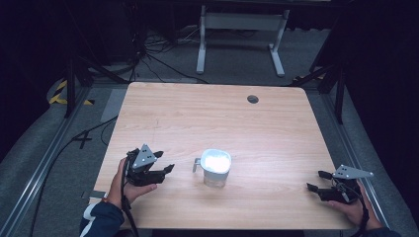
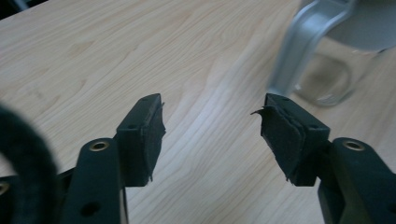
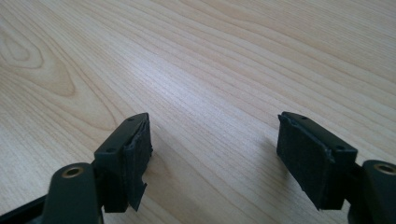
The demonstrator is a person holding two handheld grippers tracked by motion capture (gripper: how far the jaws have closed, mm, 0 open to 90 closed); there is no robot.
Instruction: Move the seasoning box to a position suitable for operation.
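While glass jug (image 1: 216, 168) stands upright near table (image 1: 276, 128) centre, left gripper (image 1: 165, 161) waits at its 9 o'clock, jaws spread; right gripper (image 1: 316, 180) at 3 o'clock, well apart, jaws spread, empty.

table (image 1: 276, 128) – pale matt wood grain | jug (image 1: 216, 168) – clear glossy glass, grey handle

We find no readable text, label, brand or number in any view. The nearest thing to a sign is the yellow-and-black hazard tape (image 1: 60, 94) on the floor at the left of the high view, and it carries stripes only, no words.
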